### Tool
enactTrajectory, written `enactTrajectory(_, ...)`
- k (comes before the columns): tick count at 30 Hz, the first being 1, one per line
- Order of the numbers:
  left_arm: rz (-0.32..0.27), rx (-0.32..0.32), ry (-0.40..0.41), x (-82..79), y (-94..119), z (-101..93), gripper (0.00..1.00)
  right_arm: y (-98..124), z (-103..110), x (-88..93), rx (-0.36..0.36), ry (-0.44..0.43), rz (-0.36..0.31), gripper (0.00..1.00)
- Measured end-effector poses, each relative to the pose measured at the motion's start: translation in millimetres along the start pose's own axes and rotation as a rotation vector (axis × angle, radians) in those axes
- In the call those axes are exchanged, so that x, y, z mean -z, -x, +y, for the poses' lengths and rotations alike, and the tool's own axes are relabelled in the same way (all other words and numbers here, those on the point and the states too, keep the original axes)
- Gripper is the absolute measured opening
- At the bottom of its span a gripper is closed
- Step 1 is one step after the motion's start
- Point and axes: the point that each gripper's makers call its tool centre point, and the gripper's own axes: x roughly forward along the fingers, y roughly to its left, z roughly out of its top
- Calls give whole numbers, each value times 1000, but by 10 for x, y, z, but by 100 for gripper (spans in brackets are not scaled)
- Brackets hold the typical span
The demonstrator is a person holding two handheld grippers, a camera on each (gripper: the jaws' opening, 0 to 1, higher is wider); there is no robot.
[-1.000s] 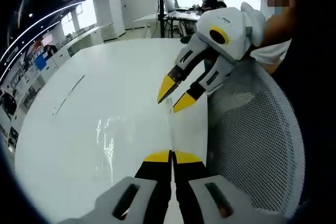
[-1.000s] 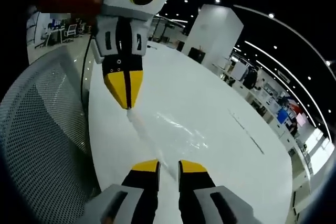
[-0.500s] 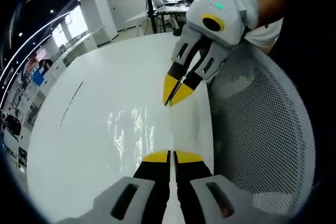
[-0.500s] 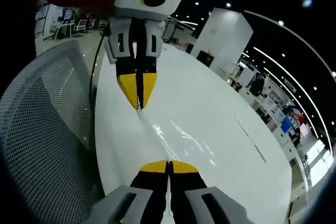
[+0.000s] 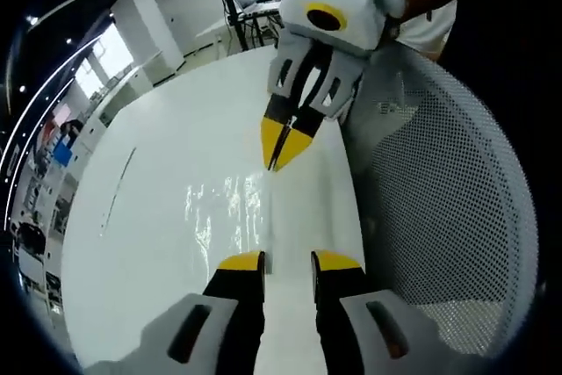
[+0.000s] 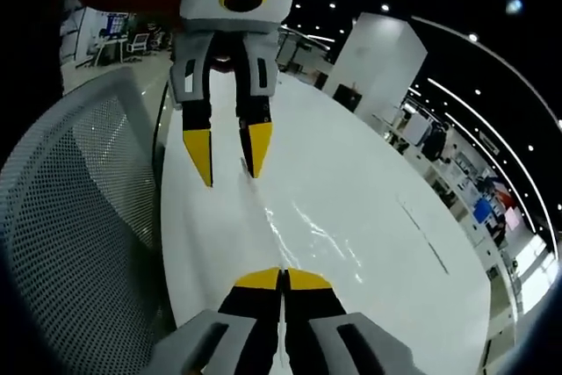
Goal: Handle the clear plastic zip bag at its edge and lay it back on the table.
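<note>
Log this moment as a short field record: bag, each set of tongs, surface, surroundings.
bag: clear plastic zip bag lying on the table, edge running between the two tongs
left tongs: open, jaws apart on either side of the bag edge
right tongs: shut at the bag edge
surface: white table
surroundings: mesh chair back beside the table

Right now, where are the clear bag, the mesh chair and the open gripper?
clear zip bag (image 5: 224, 208), left gripper view, its shiny crinkled middle.
mesh chair (image 5: 439, 217), left gripper view, its backrest mesh.
left gripper (image 6: 226, 155), right gripper view, midway between its spread yellow fingers.
</note>
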Motion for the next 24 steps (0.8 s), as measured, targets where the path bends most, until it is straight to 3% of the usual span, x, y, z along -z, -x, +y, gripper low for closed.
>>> enactTrajectory(2,1,-12,-3,9,-24,27,18,3,4,-19,-1,-1,-8,0)
enactTrajectory(11,17,-40,-27,24,-98,106,0,21,13,-42,-18,-3,-12,0)
enactTrajectory(17,34,-44,-45,39,-119,144,0,25,16,-42,-25,-26,-8,0)
enactTrajectory(24,51,-30,-61,41,-147,129,0,-18,90,-230,-43,-26,-49,5)
